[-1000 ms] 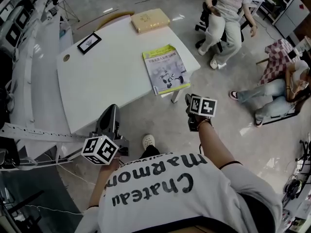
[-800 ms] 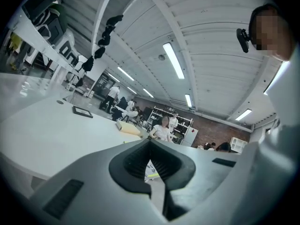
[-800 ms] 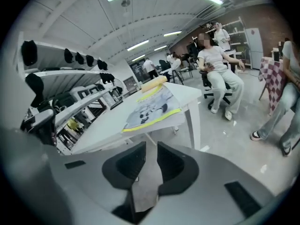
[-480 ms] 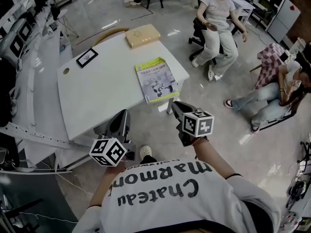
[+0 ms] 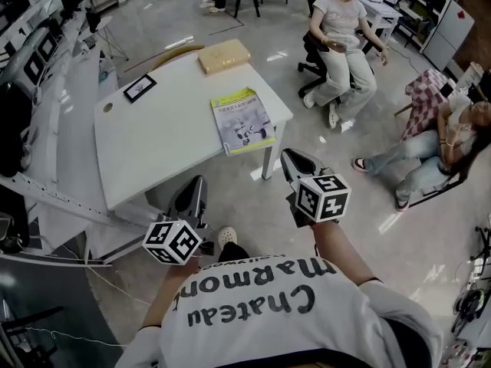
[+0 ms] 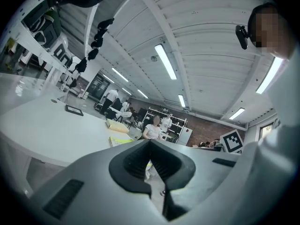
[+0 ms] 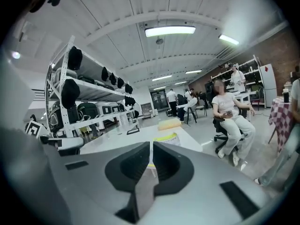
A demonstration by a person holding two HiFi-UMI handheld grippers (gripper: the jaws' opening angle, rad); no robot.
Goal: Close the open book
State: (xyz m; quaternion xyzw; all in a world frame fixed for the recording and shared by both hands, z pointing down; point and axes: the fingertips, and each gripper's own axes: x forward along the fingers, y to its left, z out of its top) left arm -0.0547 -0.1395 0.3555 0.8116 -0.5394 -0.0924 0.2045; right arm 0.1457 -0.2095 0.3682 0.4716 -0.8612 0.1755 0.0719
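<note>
My left gripper (image 5: 196, 184) and right gripper (image 5: 290, 158) are both clenched on nothing, the right having just closed. The book (image 5: 242, 120) lies shut (yellow-green cover up) on the white table (image 5: 153, 136), well apart: one o'clock from my left, eleven from my right.

A white table (image 5: 161, 129) fills the head view from nine to twelve o'clock, standing on a glossy grey floor (image 5: 253, 205). At the table's twelve o'clock edge lies a flat tan box (image 5: 224, 55). A small black frame (image 5: 140, 88) lies flat at its ten o'clock, with a little round tan spot (image 5: 107, 106) just beyond it toward nine. At one o'clock a person in pale clothes (image 5: 341, 37) sits on a dark office chair (image 5: 313, 48). At three o'clock a second seated person (image 5: 437, 148) stretches their legs beside a checked cloth (image 5: 431, 90). In the right gripper view, white shelving (image 7: 84, 102) at nine o'clock carries dark rounded items (image 7: 75, 57), and a strip light (image 7: 169, 30) glows at twelve.
</note>
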